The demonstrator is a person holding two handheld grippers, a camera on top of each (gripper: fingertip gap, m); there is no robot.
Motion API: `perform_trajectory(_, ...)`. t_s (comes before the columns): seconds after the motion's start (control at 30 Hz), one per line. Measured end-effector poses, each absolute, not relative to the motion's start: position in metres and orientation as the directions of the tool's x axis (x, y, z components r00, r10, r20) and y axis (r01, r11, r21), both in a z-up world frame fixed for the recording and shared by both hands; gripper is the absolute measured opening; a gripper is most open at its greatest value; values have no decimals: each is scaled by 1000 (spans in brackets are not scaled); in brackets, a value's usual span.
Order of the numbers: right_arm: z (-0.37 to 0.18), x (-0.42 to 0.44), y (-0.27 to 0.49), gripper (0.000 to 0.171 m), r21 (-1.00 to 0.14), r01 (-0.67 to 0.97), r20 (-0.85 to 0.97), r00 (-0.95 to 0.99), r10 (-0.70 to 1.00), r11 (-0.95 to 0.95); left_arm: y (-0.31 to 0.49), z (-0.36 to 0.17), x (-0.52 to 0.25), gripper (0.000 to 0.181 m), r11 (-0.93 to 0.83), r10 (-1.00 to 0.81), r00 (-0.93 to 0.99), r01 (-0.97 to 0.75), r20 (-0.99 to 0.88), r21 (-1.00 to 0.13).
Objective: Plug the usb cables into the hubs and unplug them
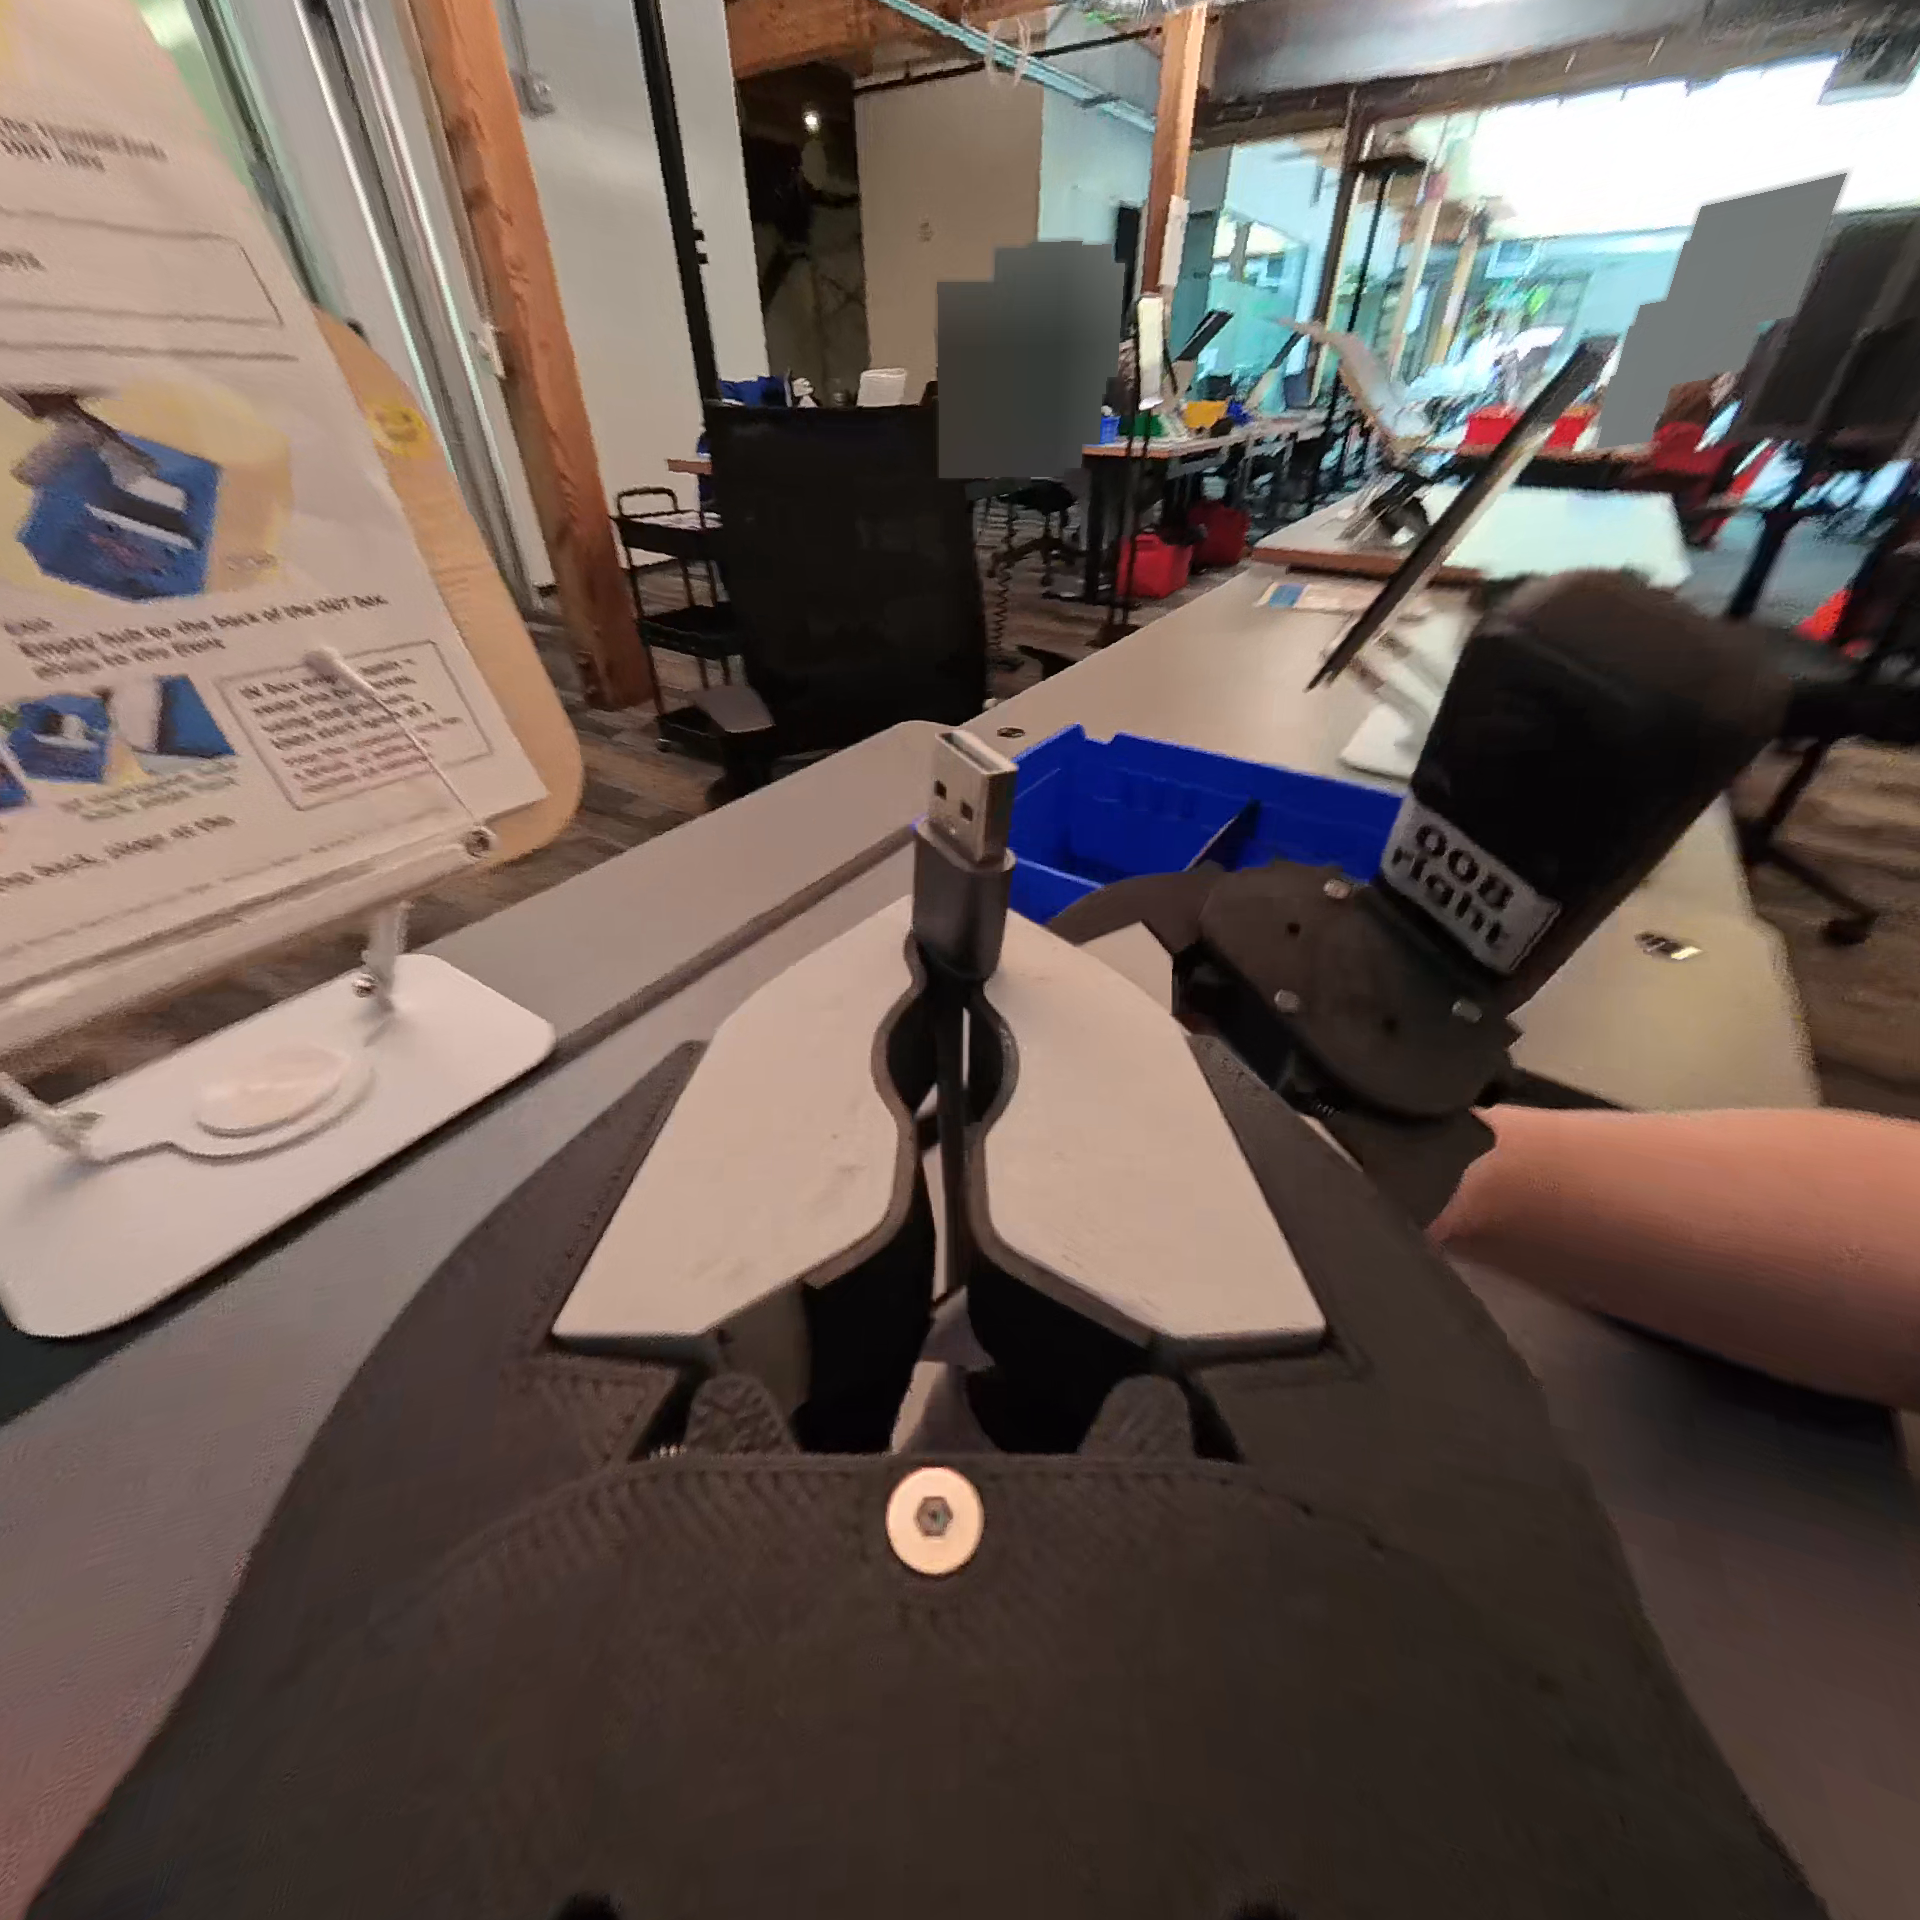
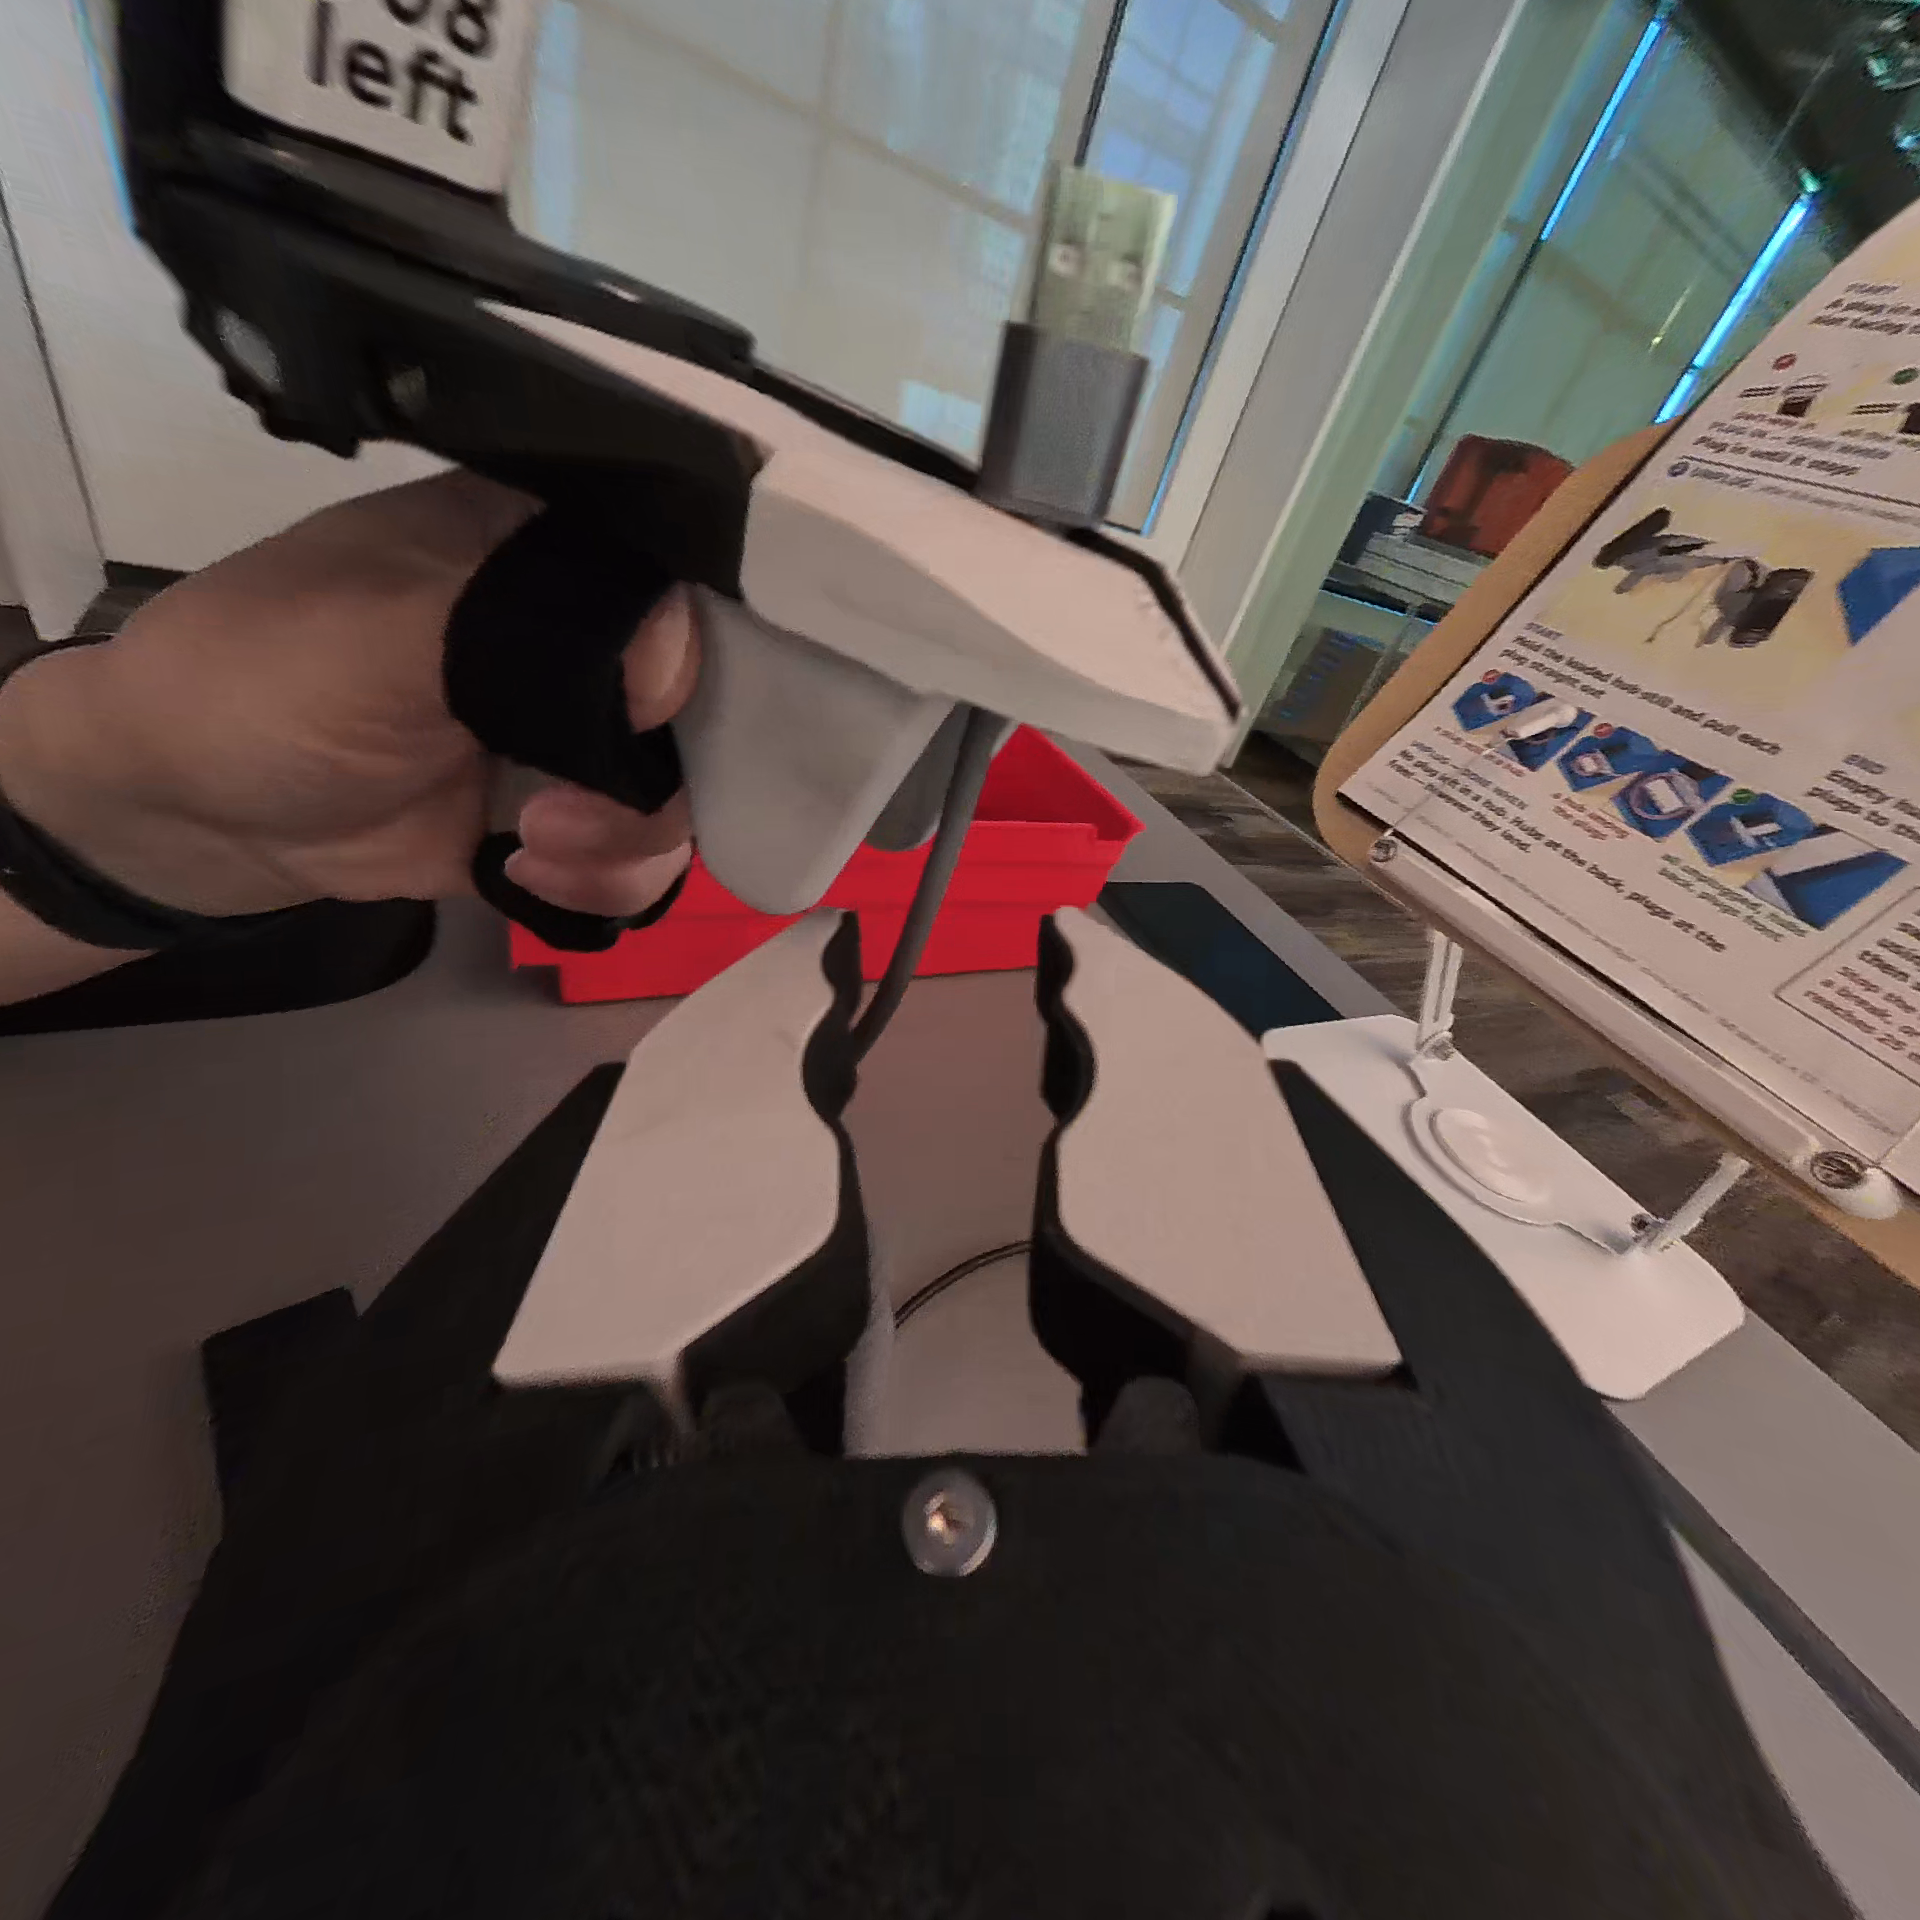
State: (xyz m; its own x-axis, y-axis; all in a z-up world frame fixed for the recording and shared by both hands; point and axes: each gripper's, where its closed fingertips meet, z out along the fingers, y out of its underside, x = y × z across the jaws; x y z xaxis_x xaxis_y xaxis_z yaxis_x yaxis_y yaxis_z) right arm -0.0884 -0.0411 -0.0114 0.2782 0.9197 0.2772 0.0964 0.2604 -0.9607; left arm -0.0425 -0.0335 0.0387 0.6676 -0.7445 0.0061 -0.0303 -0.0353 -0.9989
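In the left wrist view, the left gripper (image 1: 951, 997) had its two grey-faced fingers (image 1: 790, 1132) pressed together on a USB cable (image 1: 952, 1101). The thin dark cord ran down the seam between them, and the plug (image 1: 966, 831), with its grey sleeve and bare metal end, stood upright just above the fingertips. Behind the plug a blue bin (image 1: 1153, 821) sat on the grey worktop (image 1: 748, 862), near its far edge. To the right, the right gripper (image 1: 1340, 977) appeared from behind, with a forearm (image 1: 1683, 1236) below it; its fingers could not be made out from here. Toward the left edge of the worktop stood an instruction sheet on a white stand (image 1: 260, 1101).

In the right wrist view, the right gripper (image 2: 945, 1023) had its fingers (image 2: 717, 1174) spread apart with nothing held between them. The grey cable (image 2: 940, 873) hung down past the left fingertip; whether it touched was unclear. Above, the left gripper (image 2: 1049, 530), held by a hand (image 2: 301, 738) in a black fingerless glove, clamped the plug (image 2: 1081, 353), which pointed upward. A red bin (image 2: 977, 883) sat on the worktop (image 2: 270, 1164) behind the hanging cable. The instruction sheet's stand (image 2: 1538, 1226) stood at the worktop's right edge.
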Motion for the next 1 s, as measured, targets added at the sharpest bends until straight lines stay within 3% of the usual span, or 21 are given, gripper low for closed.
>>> perform_trajectory(0.03, -13, -89, -45, 16, -962, 98, 273, 255, 928, 256, -35, 39, -41, 0, -73, -765, 641, 16, 66, -997)
perform_trajectory(0.1, -15, -89, -49, 5, -963, 110, 265, 232, 936, 245, -38, 39, -39, 0, -156, -798, 576, 84, 176, -984)
perform_trajectory(0.3, -12, -67, -34, 4, -960, 203, 242, 248, 938, 194, -33, 34, -47, 0, -211, -790, 579, 54, 203, -976)
perform_trajectory(0.53, -21, -53, -13, 4, -881, 418, 372, 322, 871, 222, -31, 29, -50, 29, -243, -778, 592, 22, 209, -970)
perform_trajectory(0.73, -29, -58, -1, 4, -856, 452, 431, 353, 830, 251, -31, 51, -78, 52, -184, -750, 649, -19, 128, -983)
perform_trajectory(0.87, -29, -61, -1, 4, -817, 488, 511, 365, 778, 308, -35, 58, -87, 57, -139, -724, 687, -70, 53, -988)
perform_trajectory(1.0, -27, -62, -3, 5, -780, 518, 575, 372, 729, 351, -35, 33, -90, 53, -345, -677, 716, -101, 173, -933)
